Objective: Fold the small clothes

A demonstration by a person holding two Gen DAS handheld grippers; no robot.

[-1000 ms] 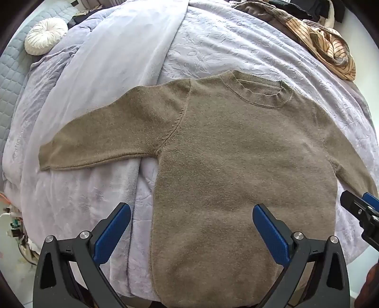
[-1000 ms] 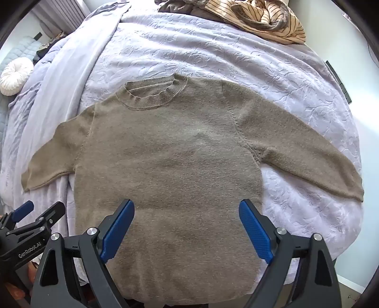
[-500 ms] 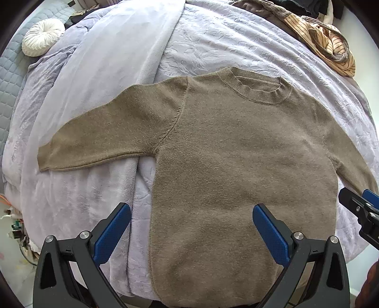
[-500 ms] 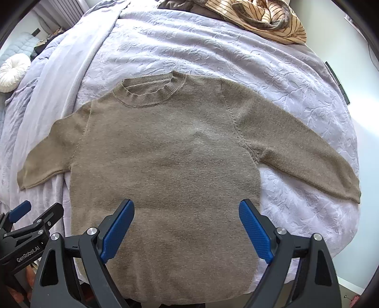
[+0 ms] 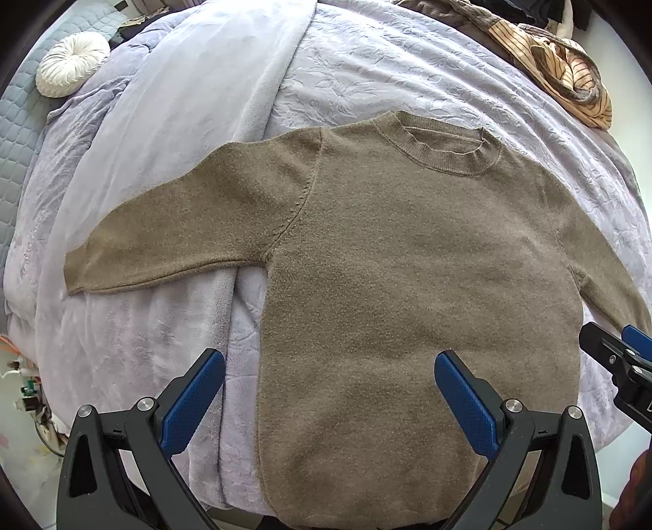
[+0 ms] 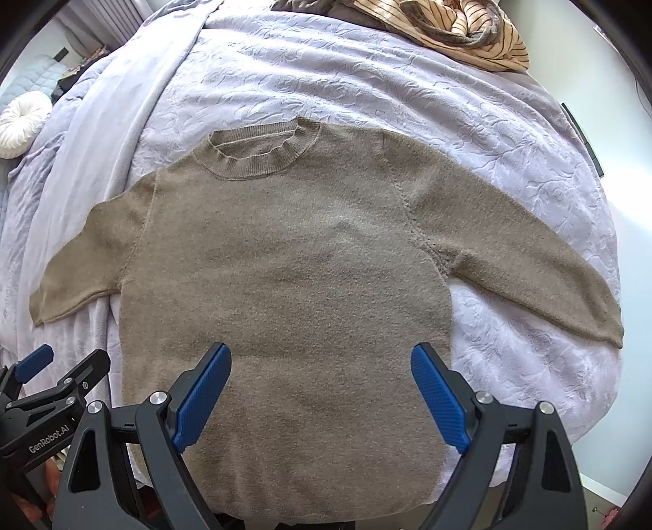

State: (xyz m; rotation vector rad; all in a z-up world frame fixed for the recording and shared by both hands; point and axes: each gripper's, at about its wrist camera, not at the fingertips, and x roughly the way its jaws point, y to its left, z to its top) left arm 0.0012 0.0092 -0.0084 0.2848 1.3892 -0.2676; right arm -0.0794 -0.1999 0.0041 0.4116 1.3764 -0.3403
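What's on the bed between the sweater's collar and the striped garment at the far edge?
Nothing: between the collar and the striped garment there is only bare lilac bedspread, clearest in the right wrist view.

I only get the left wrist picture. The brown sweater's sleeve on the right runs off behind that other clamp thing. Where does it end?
Observer: The right wrist view shows the whole sleeve. It lies flat and straight on the bedcover, with its cuff near the bedcover's edge.
Visitor: Is that other clamp holding anything?
Observer: No. The right gripper is open, with its fingers wide apart over the lower part of the sweater.
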